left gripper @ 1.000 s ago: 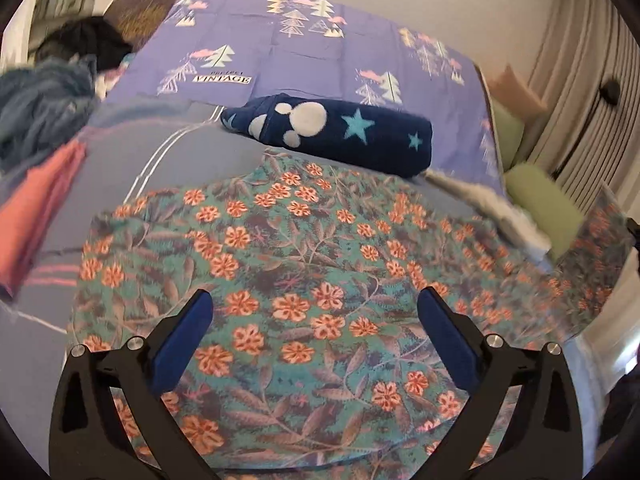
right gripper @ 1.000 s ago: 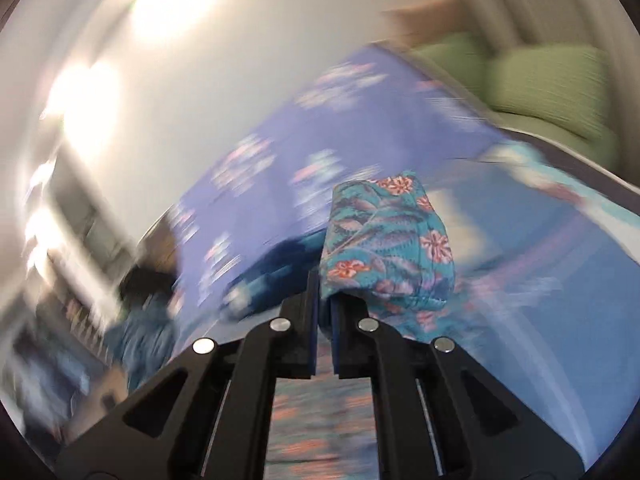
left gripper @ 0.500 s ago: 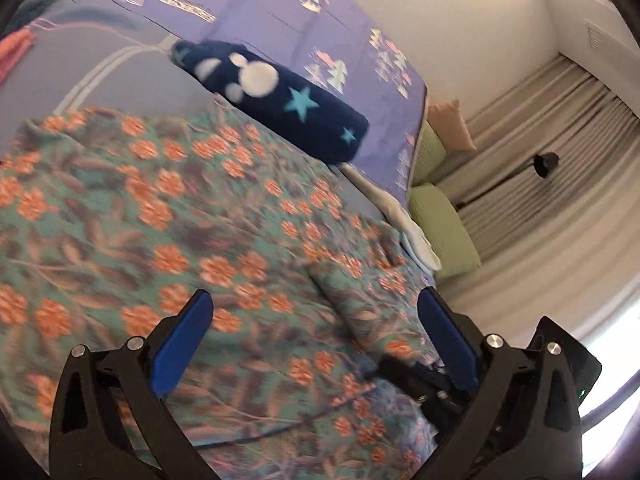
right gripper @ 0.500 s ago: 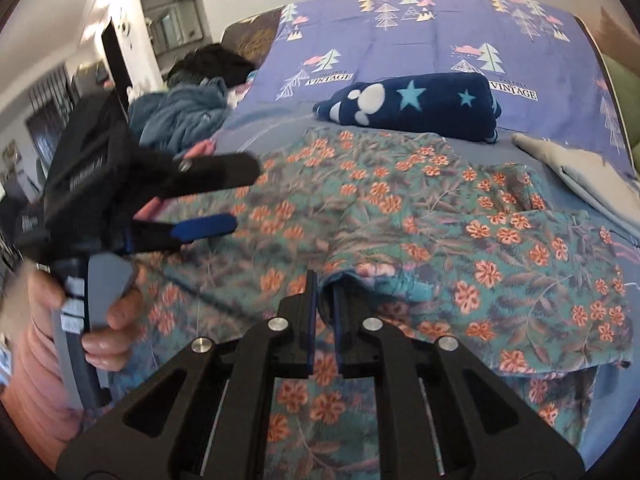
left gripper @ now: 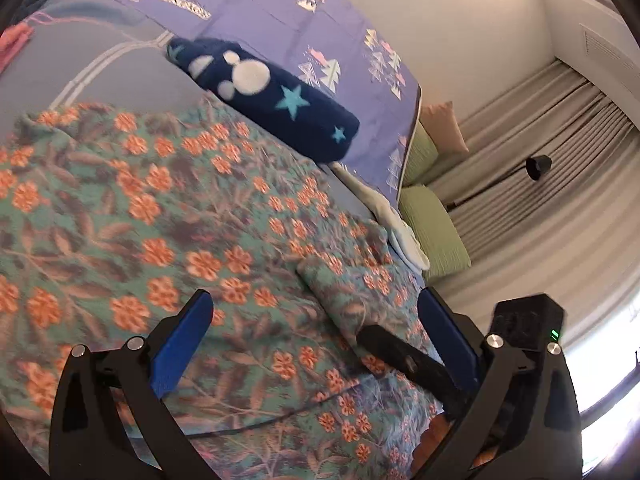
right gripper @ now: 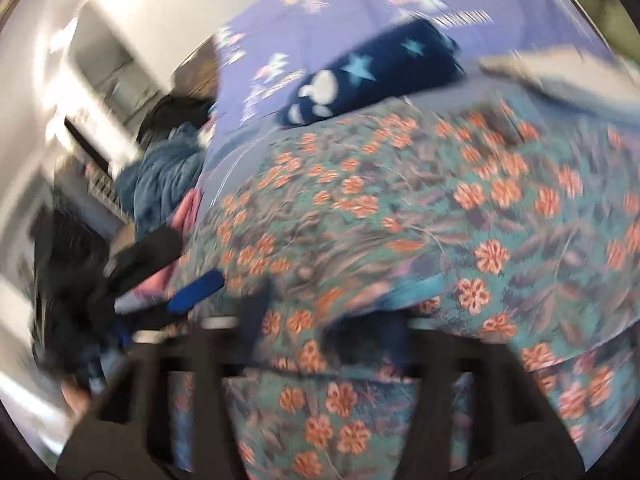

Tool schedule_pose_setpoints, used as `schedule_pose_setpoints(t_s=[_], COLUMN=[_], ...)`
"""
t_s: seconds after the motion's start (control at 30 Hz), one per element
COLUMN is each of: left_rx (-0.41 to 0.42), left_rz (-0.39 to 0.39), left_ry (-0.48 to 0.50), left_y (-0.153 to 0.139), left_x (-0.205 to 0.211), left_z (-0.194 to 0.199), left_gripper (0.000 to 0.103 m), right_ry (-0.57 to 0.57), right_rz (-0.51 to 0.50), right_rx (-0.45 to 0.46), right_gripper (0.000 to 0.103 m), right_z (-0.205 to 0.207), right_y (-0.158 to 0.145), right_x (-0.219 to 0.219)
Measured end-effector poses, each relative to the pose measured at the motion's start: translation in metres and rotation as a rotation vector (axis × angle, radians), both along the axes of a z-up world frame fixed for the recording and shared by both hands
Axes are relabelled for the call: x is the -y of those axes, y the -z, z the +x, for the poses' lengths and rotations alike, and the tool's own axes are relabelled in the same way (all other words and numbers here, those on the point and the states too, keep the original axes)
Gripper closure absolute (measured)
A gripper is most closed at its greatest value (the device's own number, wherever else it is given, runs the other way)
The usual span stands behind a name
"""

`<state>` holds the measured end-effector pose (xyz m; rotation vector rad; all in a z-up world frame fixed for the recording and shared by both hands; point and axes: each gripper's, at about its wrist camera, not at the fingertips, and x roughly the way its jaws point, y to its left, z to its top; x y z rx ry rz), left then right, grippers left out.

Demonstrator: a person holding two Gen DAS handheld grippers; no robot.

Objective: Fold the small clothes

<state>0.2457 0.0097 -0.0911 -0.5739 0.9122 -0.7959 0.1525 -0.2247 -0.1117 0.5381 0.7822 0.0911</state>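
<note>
The left gripper (left gripper: 316, 332), its 2 blue-padded jaws spread wide with nothing between them, hovers over the teal garment with orange flowers (left gripper: 152, 216) lying flat on the grey-blue bedsheet (left gripper: 120, 76). The right gripper (right gripper: 324, 344) is at the garment's folded-over edge, its jaws opening with that edge between them, though blur hides any contact. Beyond lies a rolled navy blanket with stars (left gripper: 276, 100), then a purple tree-print cover (left gripper: 276, 12).
</note>
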Motion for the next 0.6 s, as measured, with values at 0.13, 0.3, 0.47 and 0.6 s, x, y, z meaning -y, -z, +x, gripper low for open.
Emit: schedule_pose_setpoints(t_s=[0.13,0.3,0.47,0.6], left_rx=[0.003,-0.072,-0.089,-0.081], left_rz=[-0.03,-0.099,-0.062,-0.03], left_ry=[-0.019,0.037,0.094,0.126], left_y=[-0.004,0.006,0.011,0.01], left_x=[-0.015,-0.015,0.001,0.009], left_z=[0.003,0.009,0.007,0.002], left_gripper=[0.001,0.001,0.001,0.001], right_ry=[-0.222,-0.469,-0.415,-0.404], right_rz=[-0.379,-0.593,-0.53,-0.532], right_rx=[0.157,0.213,0.179,0.175], right_gripper=[0.085,0.073,0.069,0.063], right_z=[-0.011,-0.04,-0.05,-0.066], right_y=[-0.017,-0.01,-0.01,-0.01], right_x=[-0.059,-0.104,-0.082,-0.073])
